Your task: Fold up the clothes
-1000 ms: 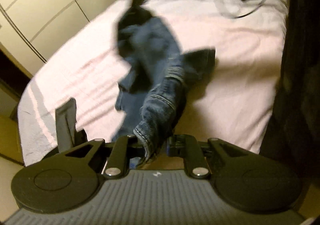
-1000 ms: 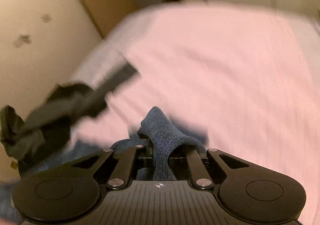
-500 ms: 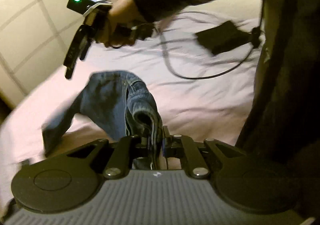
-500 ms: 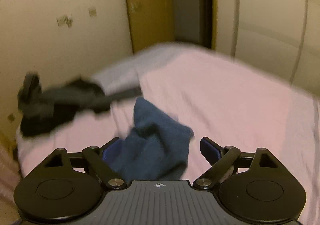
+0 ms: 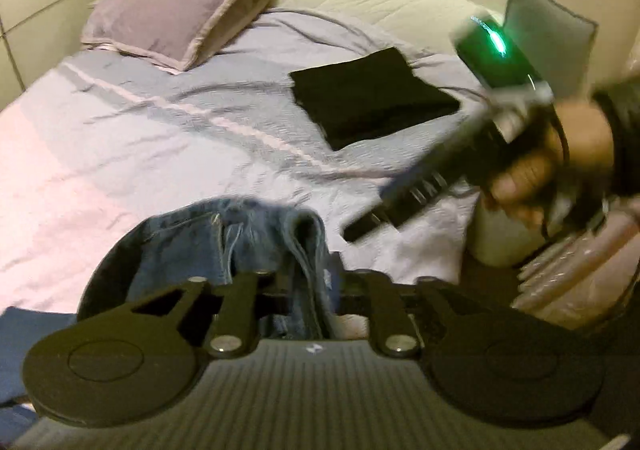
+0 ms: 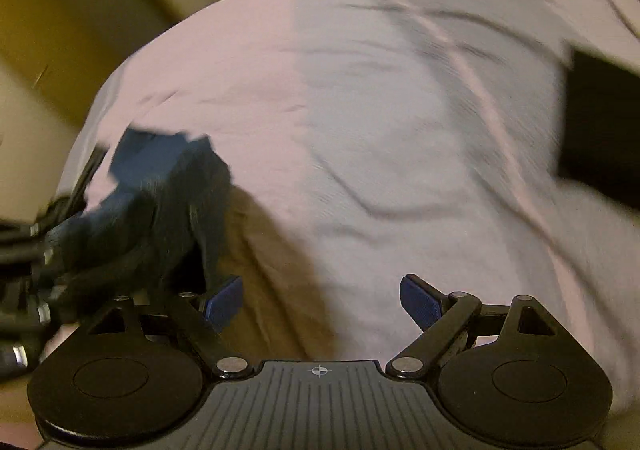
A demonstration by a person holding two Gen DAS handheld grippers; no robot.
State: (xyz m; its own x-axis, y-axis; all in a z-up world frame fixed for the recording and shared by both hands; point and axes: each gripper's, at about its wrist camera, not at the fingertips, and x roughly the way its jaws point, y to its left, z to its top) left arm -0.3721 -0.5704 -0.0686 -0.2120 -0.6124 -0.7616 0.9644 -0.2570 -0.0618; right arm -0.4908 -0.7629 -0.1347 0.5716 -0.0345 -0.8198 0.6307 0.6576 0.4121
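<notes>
Blue jeans (image 5: 224,242) hang bunched over the pale bed sheet (image 5: 120,137), a thick denim fold running down between the fingers of my left gripper (image 5: 310,286). Those jaws are opening, with the denim still filling the narrow gap. In the right wrist view the jeans (image 6: 160,189) are a blurred blue mass at the left. My right gripper (image 6: 322,302) stands wide open over the sheet (image 6: 380,109), nothing between its blue pads (image 6: 224,302). The left wrist view shows the right gripper (image 5: 360,228) in a person's hand (image 5: 532,177), just right of the jeans.
A folded black garment (image 5: 372,97) lies on the bed toward the headboard, also visible as a black garment (image 6: 600,129) at the right. A lilac pillow (image 5: 172,9) and a grey cushion (image 5: 548,41) sit at the head end. A plastic package (image 5: 572,270) lies at the right.
My right gripper let go of the jeans and opened wide. Both hands swept across the bed toward the pillow end, the jeans travelling with the left gripper.
</notes>
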